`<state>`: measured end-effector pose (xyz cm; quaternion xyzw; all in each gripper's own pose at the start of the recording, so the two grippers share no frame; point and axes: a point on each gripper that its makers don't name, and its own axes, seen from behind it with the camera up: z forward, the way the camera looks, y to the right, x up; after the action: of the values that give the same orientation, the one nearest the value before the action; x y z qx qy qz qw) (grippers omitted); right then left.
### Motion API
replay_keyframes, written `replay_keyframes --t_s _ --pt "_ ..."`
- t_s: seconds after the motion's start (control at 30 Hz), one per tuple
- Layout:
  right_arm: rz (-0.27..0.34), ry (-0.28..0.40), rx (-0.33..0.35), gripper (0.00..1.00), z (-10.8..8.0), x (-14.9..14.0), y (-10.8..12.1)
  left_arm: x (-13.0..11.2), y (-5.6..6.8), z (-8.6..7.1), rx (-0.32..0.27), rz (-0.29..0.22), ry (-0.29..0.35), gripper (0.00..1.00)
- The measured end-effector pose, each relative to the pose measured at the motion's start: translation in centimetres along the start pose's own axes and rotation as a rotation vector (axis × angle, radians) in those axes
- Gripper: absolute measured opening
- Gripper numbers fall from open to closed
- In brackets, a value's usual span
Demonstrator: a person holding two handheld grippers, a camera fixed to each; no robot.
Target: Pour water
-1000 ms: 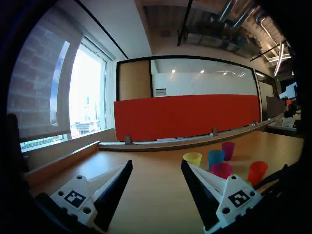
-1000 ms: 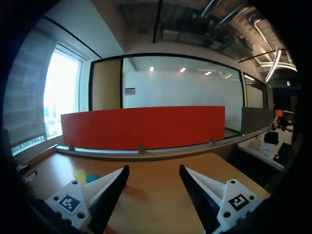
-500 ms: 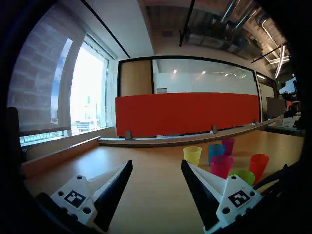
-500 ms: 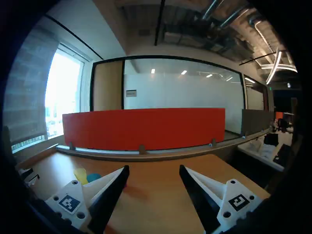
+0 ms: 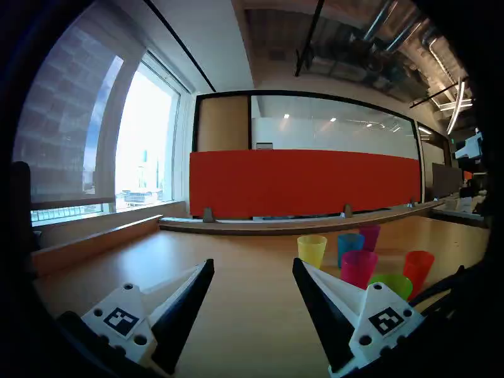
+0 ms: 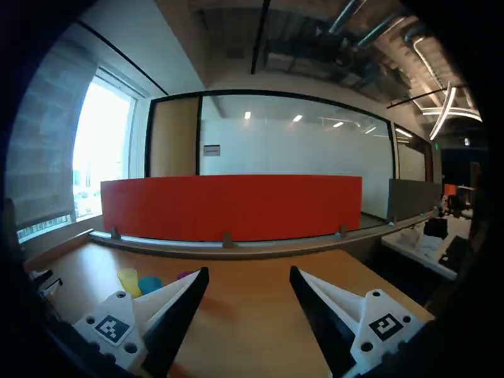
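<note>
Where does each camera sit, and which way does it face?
Left gripper view: rides on the left hand-held gripper, low over the desk, facing the red divider; its open fingers show below, yellow cup at right.
Right gripper view: rides on the right hand-held gripper, facing the same divider; open fingers below, that cup at left.
Shared: desk, red divider, yellow cup.

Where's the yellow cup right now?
In the left gripper view, the yellow cup stands on the wooden desk, right of centre, just left of the blue cup.
</note>
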<state>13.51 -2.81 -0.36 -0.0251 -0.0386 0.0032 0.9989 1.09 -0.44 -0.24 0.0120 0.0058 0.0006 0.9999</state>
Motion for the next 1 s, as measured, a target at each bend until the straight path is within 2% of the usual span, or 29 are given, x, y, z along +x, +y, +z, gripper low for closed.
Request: replay_keyframes --t_s 1.0 --pt "-0.009 -0.005 0.002 0.99 0.13 -0.06 0.38 -0.49 -0.1 0.15 -0.002 0.0 -0.011 0.92"
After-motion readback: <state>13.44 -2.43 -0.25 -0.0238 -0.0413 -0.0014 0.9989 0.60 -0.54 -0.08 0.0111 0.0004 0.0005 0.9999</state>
